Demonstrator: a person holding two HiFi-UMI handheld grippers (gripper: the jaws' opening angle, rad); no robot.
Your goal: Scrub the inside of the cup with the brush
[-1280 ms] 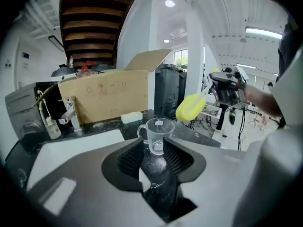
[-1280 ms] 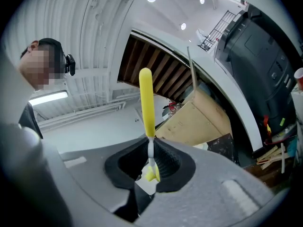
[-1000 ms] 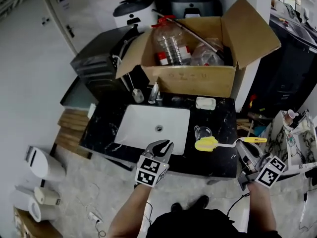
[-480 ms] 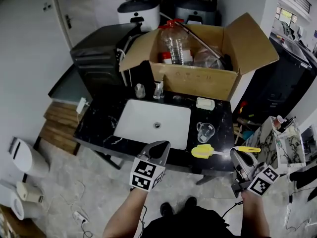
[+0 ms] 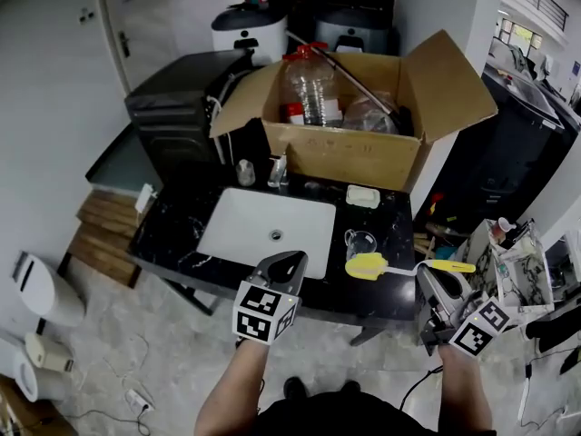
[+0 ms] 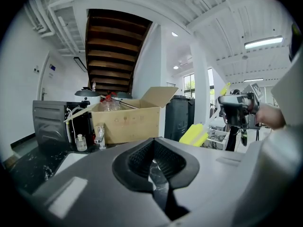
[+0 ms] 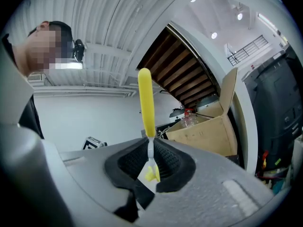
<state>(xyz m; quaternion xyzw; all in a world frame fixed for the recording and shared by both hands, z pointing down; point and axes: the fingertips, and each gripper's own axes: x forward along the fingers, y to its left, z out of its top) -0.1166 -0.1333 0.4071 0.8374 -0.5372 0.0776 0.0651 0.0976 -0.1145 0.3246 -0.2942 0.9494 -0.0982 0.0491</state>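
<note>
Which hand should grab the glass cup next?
Left, probably. The right tongs are clamped on the brush. The left tongs are shut on nothing and hover by the sink, left of the cup.

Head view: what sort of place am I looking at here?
Probably a washstand in a storage or workshop space, not a home kitchen: a white sink in a black marbled counter, an open cardboard box of clutter behind it, and a bare stair underside overhead.
</note>
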